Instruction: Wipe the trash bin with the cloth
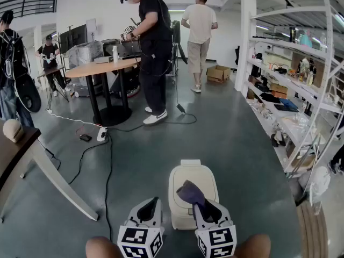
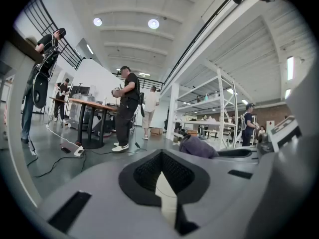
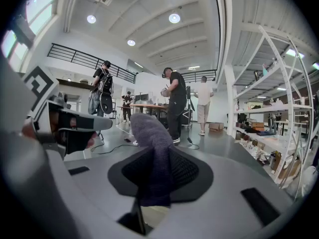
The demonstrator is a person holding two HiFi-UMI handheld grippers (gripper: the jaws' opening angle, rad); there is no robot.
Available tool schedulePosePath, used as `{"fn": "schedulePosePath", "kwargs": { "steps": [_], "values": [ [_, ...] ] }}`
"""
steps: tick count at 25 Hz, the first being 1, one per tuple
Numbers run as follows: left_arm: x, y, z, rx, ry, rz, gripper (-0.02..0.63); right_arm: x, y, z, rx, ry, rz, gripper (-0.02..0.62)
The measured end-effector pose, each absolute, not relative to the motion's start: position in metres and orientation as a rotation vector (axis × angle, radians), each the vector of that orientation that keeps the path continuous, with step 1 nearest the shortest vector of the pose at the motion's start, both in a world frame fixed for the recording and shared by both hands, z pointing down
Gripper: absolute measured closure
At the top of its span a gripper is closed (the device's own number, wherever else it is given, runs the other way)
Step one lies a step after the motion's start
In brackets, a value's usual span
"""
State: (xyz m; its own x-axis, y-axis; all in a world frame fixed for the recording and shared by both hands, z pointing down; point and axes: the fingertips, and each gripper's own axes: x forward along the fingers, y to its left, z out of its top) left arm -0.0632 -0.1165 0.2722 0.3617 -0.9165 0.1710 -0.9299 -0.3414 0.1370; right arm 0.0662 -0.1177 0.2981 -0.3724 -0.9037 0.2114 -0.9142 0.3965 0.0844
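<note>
In the head view, the cream trash bin is standing on the grey floor directly in front of the person, with both grippers hanging over its near end. The right gripper is pinching a purple cloth, which is bunching up above the jaws and lying over the bin's lid. The left gripper is sitting just beside the bin's left edge. Farther off, 2 people are standing by a round wooden table, and a white power strip is lying on the floor near its base. White shelving is running along the right.

In the left gripper view, the left gripper is showing its dark pads meeting at the tips with nothing between them; a sliver of the cream trash bin is showing through the slit below. The cloth is lying to its right.

In the right gripper view, the right gripper is clamping the cloth, which is standing up between the jaws and folding over their tips. The left gripper is showing at the left.
</note>
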Motion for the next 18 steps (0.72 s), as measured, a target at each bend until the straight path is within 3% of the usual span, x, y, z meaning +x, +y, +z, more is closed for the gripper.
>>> {"fn": "schedulePosePath", "kwargs": {
  "steps": [18],
  "values": [
    [-0.057,-0.256,0.258,2.512,-1.550,0.211,0.609,0.056,-0.257,0.311,1.492,-2.351,0.144,0.499]
  ]
}}
